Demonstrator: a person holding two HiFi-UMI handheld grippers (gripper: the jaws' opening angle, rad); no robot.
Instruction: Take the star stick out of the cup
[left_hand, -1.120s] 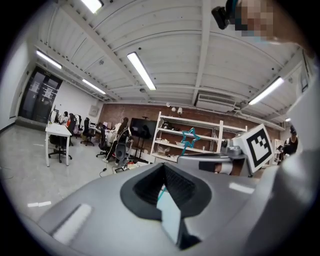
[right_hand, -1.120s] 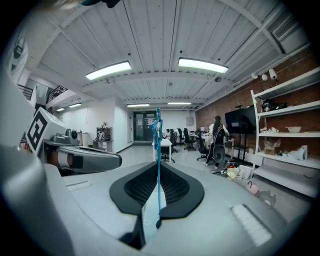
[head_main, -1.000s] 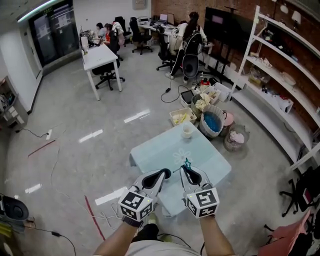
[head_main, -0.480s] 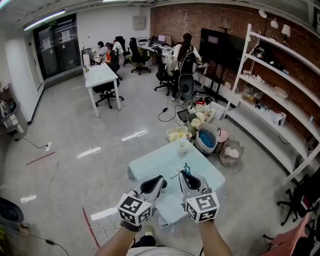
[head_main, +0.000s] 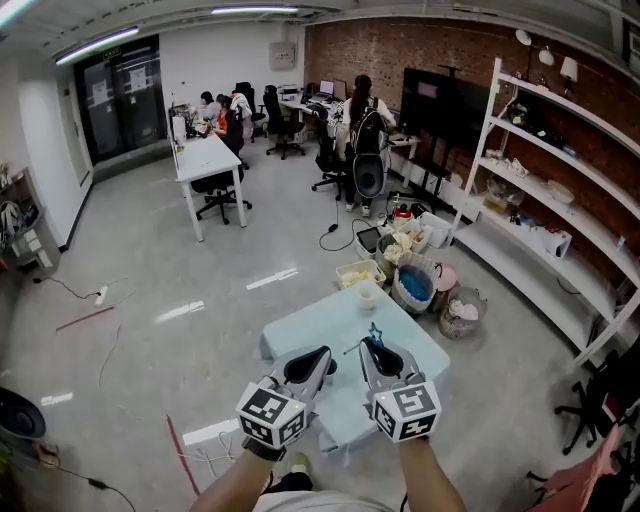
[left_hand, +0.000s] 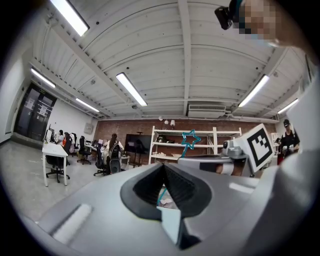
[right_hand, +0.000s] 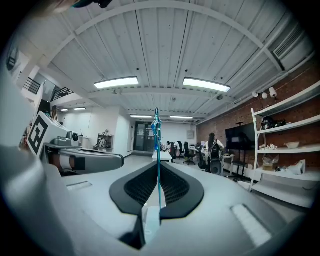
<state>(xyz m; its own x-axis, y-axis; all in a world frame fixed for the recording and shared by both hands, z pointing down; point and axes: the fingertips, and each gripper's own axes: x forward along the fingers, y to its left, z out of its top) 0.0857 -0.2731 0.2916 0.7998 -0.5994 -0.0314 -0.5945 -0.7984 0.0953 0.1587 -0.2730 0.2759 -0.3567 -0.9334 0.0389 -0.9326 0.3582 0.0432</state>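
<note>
My right gripper (head_main: 373, 345) is shut on the thin teal star stick (right_hand: 158, 170), which rises upright from between its jaws. The stick's star tip (head_main: 376, 332) pokes up above the jaws, and the left gripper view shows the star (left_hand: 190, 139) above the right gripper. The white cup (head_main: 367, 293) stands at the far edge of the light blue table (head_main: 340, 322), well away from both grippers. Beside the right one, my left gripper (head_main: 324, 354) is shut, with nothing held between its jaws.
Baskets and bins of soft items (head_main: 413, 284) crowd the floor behind the table. White shelving (head_main: 545, 190) lines the brick wall at right. People sit at desks (head_main: 205, 160) farther back. Cables (head_main: 190, 440) trail on the shiny floor at left.
The head view has lifted, showing more of the room. Both grippers stay side by side over the table's near edge, the right one still holding the stick.
</note>
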